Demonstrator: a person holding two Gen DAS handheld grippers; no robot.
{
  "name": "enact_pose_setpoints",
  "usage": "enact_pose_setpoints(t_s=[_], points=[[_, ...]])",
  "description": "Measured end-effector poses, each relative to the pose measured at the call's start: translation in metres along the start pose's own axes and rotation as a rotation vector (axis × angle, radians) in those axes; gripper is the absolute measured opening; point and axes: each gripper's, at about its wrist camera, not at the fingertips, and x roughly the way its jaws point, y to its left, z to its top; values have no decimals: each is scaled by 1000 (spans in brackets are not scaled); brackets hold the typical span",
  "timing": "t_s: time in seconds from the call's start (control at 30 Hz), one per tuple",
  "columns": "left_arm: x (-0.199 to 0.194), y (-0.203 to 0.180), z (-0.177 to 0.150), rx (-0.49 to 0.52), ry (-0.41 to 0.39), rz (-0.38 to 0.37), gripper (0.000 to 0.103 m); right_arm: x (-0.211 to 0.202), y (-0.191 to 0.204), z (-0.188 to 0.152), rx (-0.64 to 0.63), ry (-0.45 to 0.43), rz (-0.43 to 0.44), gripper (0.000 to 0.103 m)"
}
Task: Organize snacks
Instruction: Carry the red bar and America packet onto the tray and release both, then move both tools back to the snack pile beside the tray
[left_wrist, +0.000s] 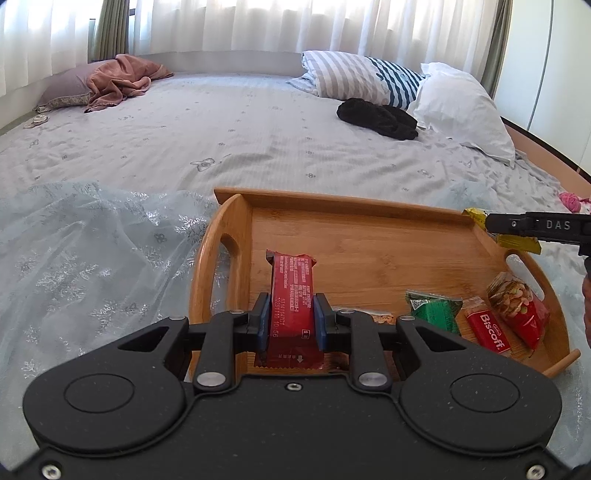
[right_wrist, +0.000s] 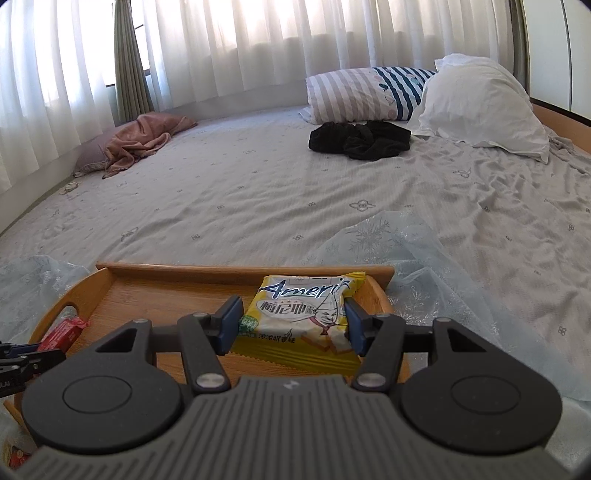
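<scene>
A bamboo tray (left_wrist: 369, 236) with cut-out handles lies on the bed. My left gripper (left_wrist: 291, 317) is shut on a red snack bar (left_wrist: 291, 291), held over the tray's near left part. My right gripper (right_wrist: 291, 317) is shut on a yellow-and-white wafer packet (right_wrist: 299, 314) above the tray's (right_wrist: 155, 295) far right corner. From the left wrist view the right gripper (left_wrist: 517, 227) reaches in at the right with the yellow packet (left_wrist: 517, 242). A green packet (left_wrist: 436, 310), a red Biscoff packet (left_wrist: 487, 328) and a red nut packet (left_wrist: 517, 306) lie on the tray's right side.
A sheer blue snowflake cloth (left_wrist: 92, 251) is spread under and around the tray. Farther up the bed are a striped pillow (left_wrist: 354, 75), a white pillow (left_wrist: 461, 107), a black garment (left_wrist: 376, 118) and a pink cloth (left_wrist: 122, 79). White curtains hang behind.
</scene>
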Motion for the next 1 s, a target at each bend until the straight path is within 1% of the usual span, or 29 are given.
enact_pose_setpoints(t_s=[0.17,0.33,0.53,0.8,0.87,0.9,0.93,1.0], points=[[6,-1,-3,-2,16,-5,23,18,-1,-6,27,30,-7,61],[9,-3,-7,5,29,-8,23,30,3,-16,-8,72,-36,61],[10,-1,-12,-8,37,2,23,25,5,-24,-37,81,-35,61],[7,-4,-14,23,38,22,23,16,3,-31,-64,93,-21,62],[6,-5,-15,24,38,22,23,14,2,-32,-60,88,-14,69],[5,-6,-15,25,39,27,25,12,1,-33,-53,80,-8,75],[3,-7,-15,29,38,30,32,9,1,-34,-49,74,1,76],[-1,-8,-15,40,31,39,43,3,0,-34,-35,53,11,83]])
